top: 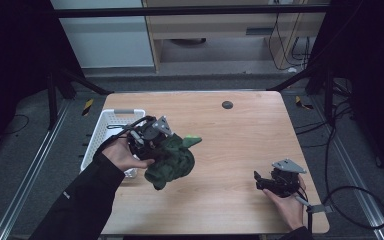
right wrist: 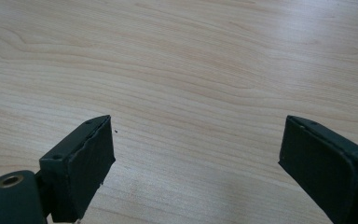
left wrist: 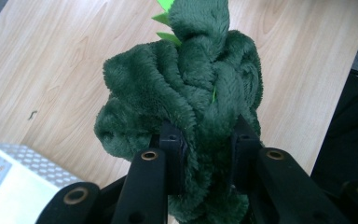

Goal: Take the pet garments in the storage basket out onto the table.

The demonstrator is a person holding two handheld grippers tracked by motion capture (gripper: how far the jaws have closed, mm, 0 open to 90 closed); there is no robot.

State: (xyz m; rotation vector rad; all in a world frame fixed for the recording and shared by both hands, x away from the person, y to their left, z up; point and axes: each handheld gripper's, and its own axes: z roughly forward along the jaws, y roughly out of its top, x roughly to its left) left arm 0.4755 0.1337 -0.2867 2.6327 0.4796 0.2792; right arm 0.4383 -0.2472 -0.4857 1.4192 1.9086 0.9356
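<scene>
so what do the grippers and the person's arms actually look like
Both grippers are black, each topped by a grey three-cornered plate. The left gripper has black fingers with brass-coloured pivot holes. The right gripper has flat, textured black fingers and trails a black cable. The sleeves are black.

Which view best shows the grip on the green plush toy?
The left gripper view: the green plush toy is pinched between the left gripper's jaws, close up. The high view shows the toy whole but small. The right gripper view shows bare table.
</scene>
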